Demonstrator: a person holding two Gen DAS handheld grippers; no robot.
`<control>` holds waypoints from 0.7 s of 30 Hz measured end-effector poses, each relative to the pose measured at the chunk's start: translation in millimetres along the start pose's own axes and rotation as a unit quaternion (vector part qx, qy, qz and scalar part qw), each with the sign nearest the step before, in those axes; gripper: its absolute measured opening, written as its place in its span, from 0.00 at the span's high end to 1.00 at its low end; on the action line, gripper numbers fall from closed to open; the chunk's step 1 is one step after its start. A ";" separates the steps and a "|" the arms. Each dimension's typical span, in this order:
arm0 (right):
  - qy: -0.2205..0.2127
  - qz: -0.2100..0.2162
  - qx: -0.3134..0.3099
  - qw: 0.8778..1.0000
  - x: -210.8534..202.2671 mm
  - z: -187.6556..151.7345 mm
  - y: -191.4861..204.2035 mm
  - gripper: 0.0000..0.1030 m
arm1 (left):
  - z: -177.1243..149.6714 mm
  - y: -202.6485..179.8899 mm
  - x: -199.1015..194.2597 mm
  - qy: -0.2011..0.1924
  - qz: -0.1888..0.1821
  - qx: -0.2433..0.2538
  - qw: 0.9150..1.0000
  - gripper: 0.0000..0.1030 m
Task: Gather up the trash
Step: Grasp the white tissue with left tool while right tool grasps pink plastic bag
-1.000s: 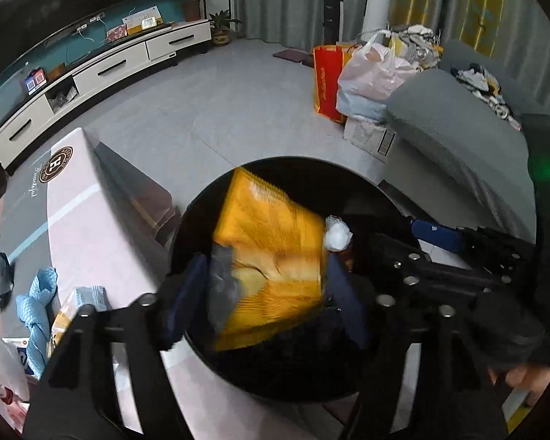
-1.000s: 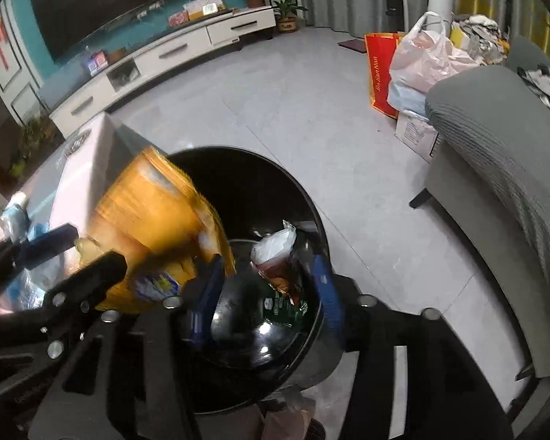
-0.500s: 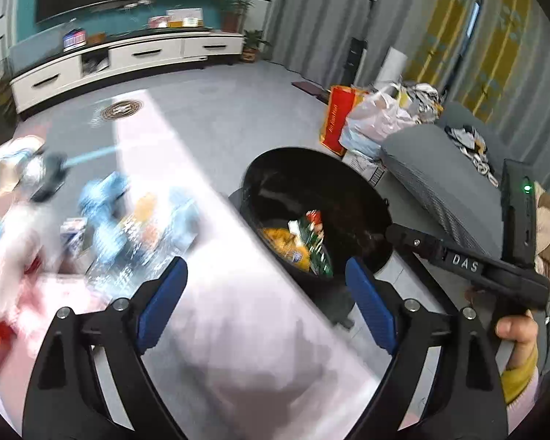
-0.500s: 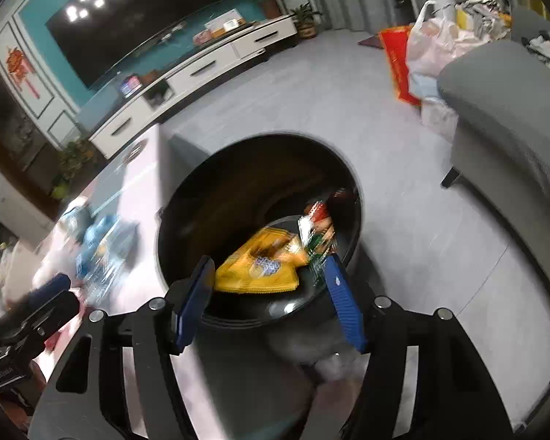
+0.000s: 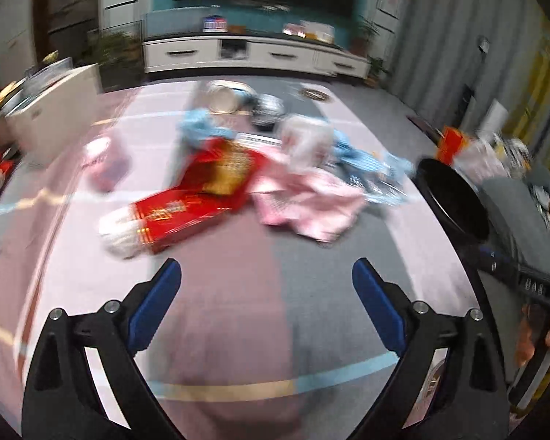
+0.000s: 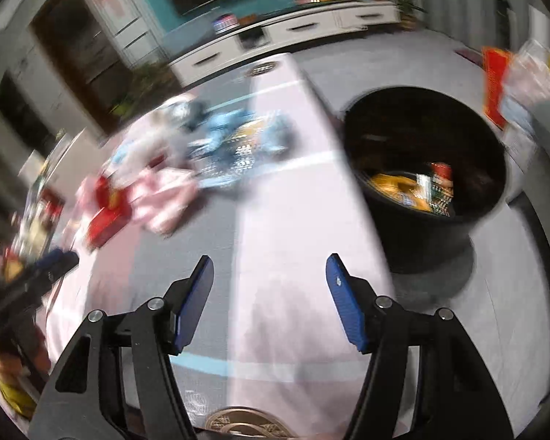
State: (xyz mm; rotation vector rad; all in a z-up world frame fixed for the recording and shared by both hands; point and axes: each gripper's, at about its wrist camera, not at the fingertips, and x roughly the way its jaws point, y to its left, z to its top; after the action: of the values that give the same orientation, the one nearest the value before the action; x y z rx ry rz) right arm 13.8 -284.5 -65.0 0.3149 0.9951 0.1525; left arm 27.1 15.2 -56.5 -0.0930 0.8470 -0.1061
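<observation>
Red packet (image 5: 190, 198) long axis diagonal on table; left tool (image 5: 267, 278) spreading, empty; right tool (image 6: 269, 271) released.

Both wrappers are out of the grippers, the yellow packet (image 6: 392, 185) down in the black bin (image 6: 425, 168). Left gripper (image 5: 267, 295) opened wider, empty, swung over the table's litter; bin off right.

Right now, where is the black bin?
The bin stands on the floor against the table's right edge, upper right in the right wrist view, with an orange packet inside; the left wrist view shows only its rim at far right.
</observation>
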 end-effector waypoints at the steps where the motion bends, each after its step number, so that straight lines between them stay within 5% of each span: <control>1: 0.003 0.005 -0.013 1.000 3.1 1.1 10.3 0.39 | 0.9 15.3 -1.2 -0.003 0.007 -0.013 1.000 0.09; 8: -0.003 0.008 -0.088 0.996 21.9 -1.2 60.7 0.39 | -0.2 74.3 -2.9 -0.008 0.037 -0.071 0.997 0.09; 21: -0.020 -0.027 -0.181 0.983 66.2 22.7 106.8 0.39 | 4.2 128.3 20.7 -0.009 0.033 -0.126 0.991 0.11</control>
State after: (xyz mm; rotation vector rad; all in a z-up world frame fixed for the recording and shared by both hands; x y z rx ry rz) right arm 70.4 -170.2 -71.3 -0.0407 0.9144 0.2731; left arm 51.1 139.7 -85.0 -0.3026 0.8408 0.0654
